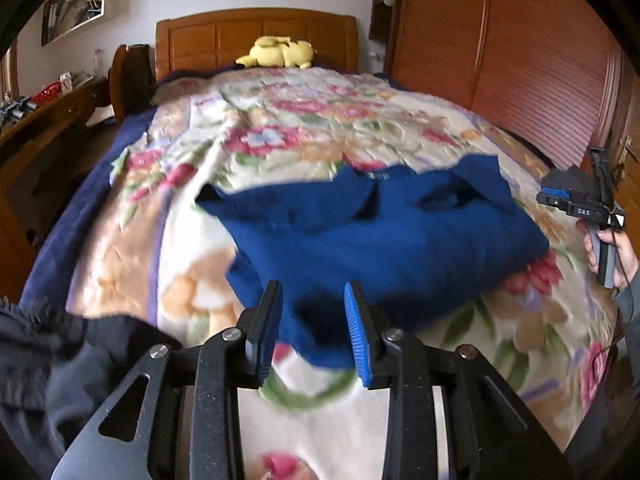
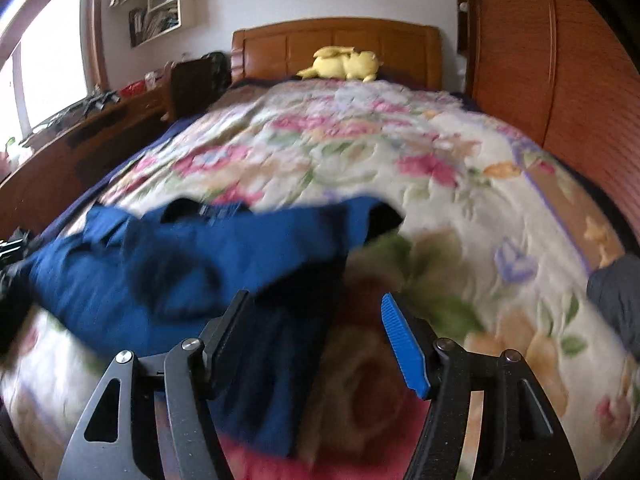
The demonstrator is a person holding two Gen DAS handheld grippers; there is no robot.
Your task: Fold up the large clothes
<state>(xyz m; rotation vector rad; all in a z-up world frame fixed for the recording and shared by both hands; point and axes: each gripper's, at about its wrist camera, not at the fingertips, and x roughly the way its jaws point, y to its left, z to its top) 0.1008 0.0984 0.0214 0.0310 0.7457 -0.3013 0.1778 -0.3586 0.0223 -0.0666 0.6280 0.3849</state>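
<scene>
Garment (image 1: 384,240), blue, lies on the floral blanket (image 1: 280,128) between each parted claw's pads, left claw (image 1: 314,324) and right claw (image 2: 316,340).

1. The blue garment (image 1: 384,240) is soft matt cloth with a slightly fuzzy face.
2. The floral blanket (image 1: 280,136) under it looks like thick plush fleece, its surface quilted into soft ridges.
3. The headboard (image 1: 256,36) is orange-brown wood with a smooth, faintly glossy varnish.
4. The wardrobe (image 1: 520,60) is the same warm wood, its door ribbed with fine slats.
5. The left gripper (image 1: 312,320) has matt black arms with shiny metal pivot pins and a ribbed blue pad.
6. The yellow plush toy (image 1: 280,52) is soft, velvety cloth.
</scene>
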